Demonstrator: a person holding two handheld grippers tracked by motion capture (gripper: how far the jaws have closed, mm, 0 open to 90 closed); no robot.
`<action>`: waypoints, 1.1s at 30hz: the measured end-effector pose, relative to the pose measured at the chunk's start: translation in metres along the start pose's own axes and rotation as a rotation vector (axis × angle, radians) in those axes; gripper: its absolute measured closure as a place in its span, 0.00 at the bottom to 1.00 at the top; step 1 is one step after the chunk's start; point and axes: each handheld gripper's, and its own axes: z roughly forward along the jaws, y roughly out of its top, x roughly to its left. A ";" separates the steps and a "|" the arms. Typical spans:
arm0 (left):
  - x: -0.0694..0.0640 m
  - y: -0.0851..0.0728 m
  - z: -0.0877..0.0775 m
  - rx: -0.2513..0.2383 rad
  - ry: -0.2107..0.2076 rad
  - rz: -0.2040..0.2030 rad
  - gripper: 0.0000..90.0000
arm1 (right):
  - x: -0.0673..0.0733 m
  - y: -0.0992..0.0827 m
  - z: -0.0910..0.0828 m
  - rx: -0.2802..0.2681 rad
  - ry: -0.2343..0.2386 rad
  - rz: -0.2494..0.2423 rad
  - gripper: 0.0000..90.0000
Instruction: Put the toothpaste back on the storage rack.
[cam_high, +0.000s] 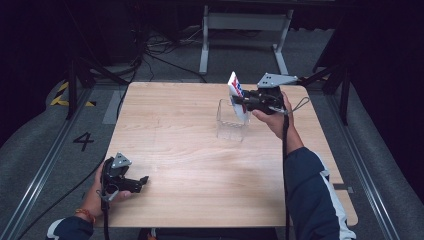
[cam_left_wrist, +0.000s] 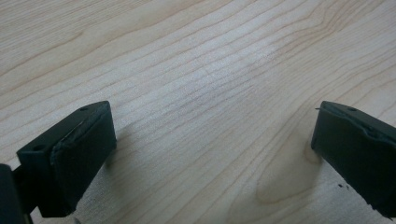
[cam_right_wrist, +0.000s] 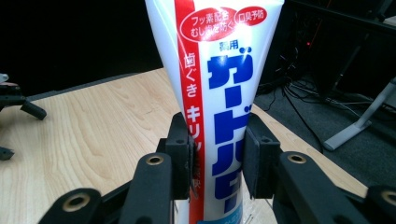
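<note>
A white toothpaste tube (cam_high: 236, 90) with red and blue print stands tilted in a clear plastic box (cam_high: 231, 125) on the far right part of the wooden table (cam_high: 190, 150). My right gripper (cam_high: 245, 101) is shut on the tube; in the right gripper view the tube (cam_right_wrist: 219, 84) rises between the two jaws, squeezed at its lower part. My left gripper (cam_high: 141, 182) rests near the table's front left corner, open, pointing right. In the left gripper view its black pads (cam_left_wrist: 79, 154) stand wide apart over bare wood.
A white metal stand (cam_high: 245, 30) and dark cables (cam_high: 160, 47) lie on the floor beyond the table. A rail runs along the floor on each side. The left gripper shows at the left edge of the right gripper view (cam_right_wrist: 14, 102).
</note>
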 end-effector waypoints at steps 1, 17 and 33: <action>0.000 0.000 0.000 0.000 0.000 0.000 0.00 | -0.002 -0.002 0.003 0.005 -0.006 0.001 0.76; 0.000 0.000 0.001 -0.006 -0.001 0.000 0.00 | -0.013 -0.022 0.024 0.032 -0.031 0.028 0.76; 0.000 0.000 0.001 -0.005 0.000 0.002 0.00 | -0.011 -0.044 0.035 0.070 -0.028 0.018 0.76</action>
